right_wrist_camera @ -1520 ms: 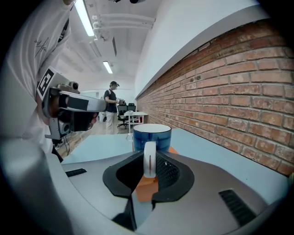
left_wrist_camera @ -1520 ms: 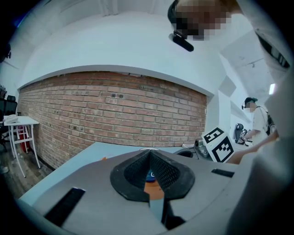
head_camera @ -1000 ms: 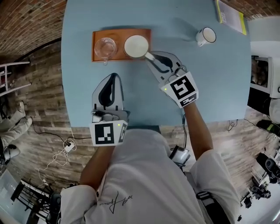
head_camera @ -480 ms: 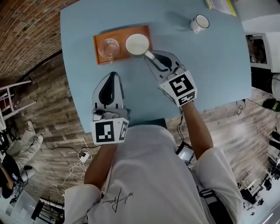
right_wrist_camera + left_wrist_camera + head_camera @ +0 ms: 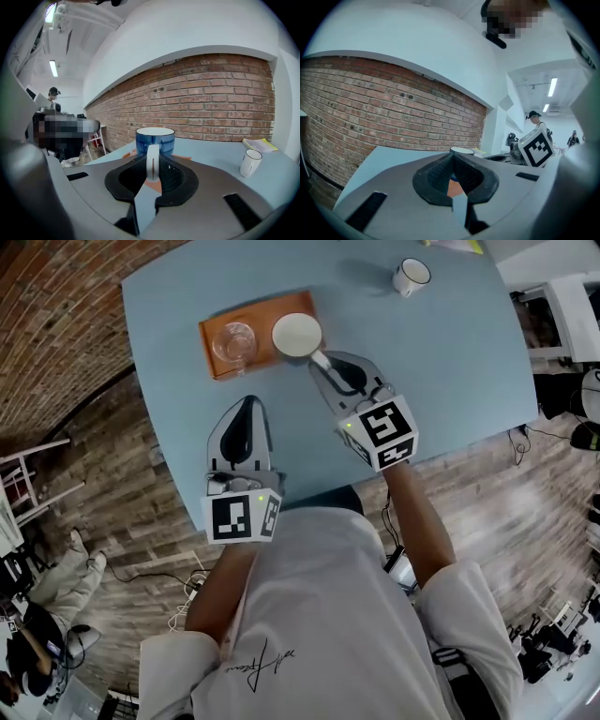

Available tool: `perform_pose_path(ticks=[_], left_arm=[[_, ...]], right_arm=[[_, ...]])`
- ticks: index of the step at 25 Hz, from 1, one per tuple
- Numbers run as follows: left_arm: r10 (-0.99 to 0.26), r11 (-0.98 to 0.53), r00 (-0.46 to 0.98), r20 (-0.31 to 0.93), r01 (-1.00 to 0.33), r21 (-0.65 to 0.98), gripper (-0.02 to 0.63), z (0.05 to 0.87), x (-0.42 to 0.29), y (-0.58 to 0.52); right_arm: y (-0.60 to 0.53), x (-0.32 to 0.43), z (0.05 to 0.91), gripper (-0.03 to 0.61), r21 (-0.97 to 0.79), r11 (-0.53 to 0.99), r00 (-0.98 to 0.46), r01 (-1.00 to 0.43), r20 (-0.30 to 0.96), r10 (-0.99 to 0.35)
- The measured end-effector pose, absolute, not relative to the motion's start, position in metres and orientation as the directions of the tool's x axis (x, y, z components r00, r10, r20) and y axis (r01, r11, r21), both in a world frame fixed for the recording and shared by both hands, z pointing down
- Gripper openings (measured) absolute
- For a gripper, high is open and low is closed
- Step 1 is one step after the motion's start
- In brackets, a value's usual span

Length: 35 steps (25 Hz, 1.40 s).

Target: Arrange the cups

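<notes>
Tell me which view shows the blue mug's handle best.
The right gripper view: the white handle of the blue mug stands upright, clamped between the right tongs. The head view shows it only from above, small. In the left gripper view the shut left tongs hide it.

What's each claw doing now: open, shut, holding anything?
Left claw: shut, nothing in it.
Right claw: shut on the handle of the blue mug.
</notes>
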<state>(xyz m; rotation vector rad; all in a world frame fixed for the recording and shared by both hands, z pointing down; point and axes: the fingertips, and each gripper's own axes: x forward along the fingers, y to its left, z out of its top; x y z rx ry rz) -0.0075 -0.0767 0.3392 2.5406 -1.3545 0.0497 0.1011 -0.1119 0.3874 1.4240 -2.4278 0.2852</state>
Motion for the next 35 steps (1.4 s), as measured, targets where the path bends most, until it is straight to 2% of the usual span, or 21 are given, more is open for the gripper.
perform_pose_path(ticks=[12,35], left_arm=[[-0.809,-0.545,0.575,0.121,-0.812,0.210,0.009,0.337,-0.010,-0.065],[-0.815,-0.537,0.566,0.121,-0.818,0.208,0.011,0.334,-0.016,-0.068]], right_arm=[[-0.095,0.097,0.386,0.066,-0.013,0.306,-0.294,-0.952,0.318,-0.901],[-0.122,0.100,0.406,0.066,0.010,0.120,-0.112,-0.993,0.281,-0.953]])
